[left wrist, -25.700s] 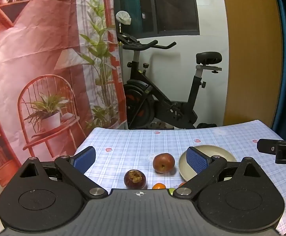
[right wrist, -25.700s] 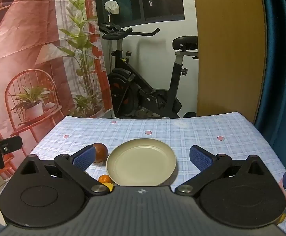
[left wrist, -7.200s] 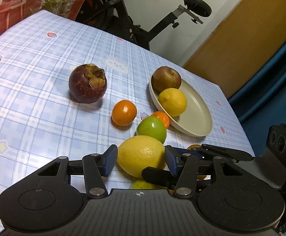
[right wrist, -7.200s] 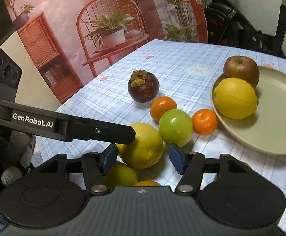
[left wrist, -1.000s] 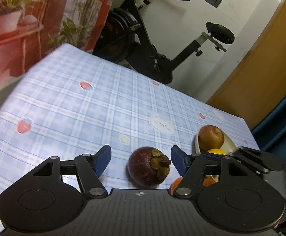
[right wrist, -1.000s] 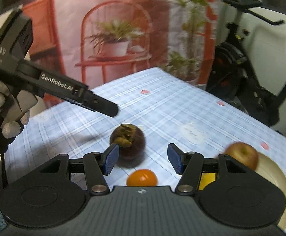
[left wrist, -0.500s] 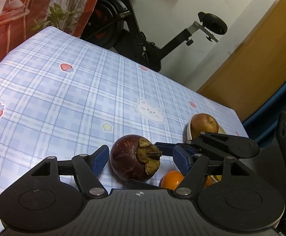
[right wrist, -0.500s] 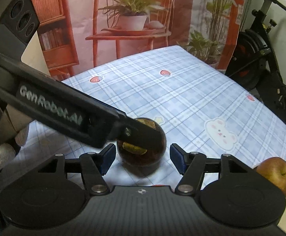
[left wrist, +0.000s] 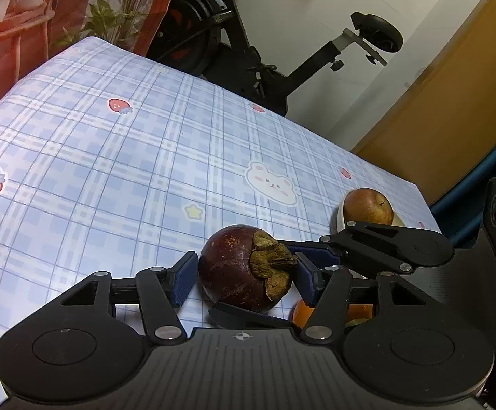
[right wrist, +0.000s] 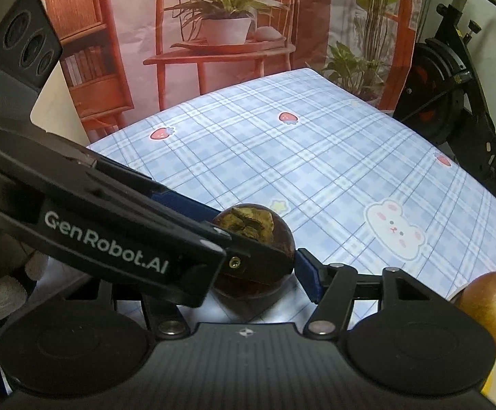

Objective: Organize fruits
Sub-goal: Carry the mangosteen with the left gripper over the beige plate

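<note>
Mangosteen (left wrist: 244, 268) sits between both closing hand-held grippers' pads, apparently touching, grip uncertain.

A worktop (left wrist: 118, 177) is covered in a pale blue and white plaid cloth printed with red strawberries, a yellow star and a white bear face. A dark purple-brown mangosteen (left wrist: 237, 270) with a dry olive-brown calyx is shown. At 2 o'clock from it, a red-brown apple (left wrist: 367, 206) is seen. An orange fruit (left wrist: 301, 314) shows at 4 o'clock. The left tool (left wrist: 244, 282) is black with dark blue pads (left wrist: 181, 282). A brick-red backdrop (right wrist: 186, 27) pictures green plants.
</note>
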A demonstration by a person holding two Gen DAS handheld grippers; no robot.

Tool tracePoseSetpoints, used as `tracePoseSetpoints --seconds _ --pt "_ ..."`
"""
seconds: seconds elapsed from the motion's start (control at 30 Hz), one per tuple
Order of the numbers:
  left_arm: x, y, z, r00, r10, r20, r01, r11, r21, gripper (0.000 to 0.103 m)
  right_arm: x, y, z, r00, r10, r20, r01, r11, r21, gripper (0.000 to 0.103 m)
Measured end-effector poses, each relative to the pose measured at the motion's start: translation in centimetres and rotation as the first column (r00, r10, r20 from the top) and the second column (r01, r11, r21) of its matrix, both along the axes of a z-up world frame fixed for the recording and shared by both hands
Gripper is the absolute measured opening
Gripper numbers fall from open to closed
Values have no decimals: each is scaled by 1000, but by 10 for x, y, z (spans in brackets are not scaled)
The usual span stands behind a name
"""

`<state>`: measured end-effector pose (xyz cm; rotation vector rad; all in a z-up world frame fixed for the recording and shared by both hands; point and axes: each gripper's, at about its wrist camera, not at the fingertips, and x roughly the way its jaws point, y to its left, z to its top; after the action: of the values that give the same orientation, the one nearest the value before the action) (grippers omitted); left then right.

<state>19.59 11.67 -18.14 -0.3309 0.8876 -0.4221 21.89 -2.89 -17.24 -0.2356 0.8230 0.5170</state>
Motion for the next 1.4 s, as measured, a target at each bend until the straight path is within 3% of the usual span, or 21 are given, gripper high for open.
tracePoseSetpoints --seconds 0.63,1.03,1.4 --pt "-8 -11 10 1000 -15 24 14 999 37 62 -8 -6 0 997 -71 -43 73 996 56 61" --pt "-21 -33 40 997 -32 75 26 997 75 62 -27 -22 23 996 -94 -8 94 990 105 61" --pt "-33 -79 66 987 -90 130 74 990 124 62 -53 -63 54 991 -121 50 111 979 173 61"
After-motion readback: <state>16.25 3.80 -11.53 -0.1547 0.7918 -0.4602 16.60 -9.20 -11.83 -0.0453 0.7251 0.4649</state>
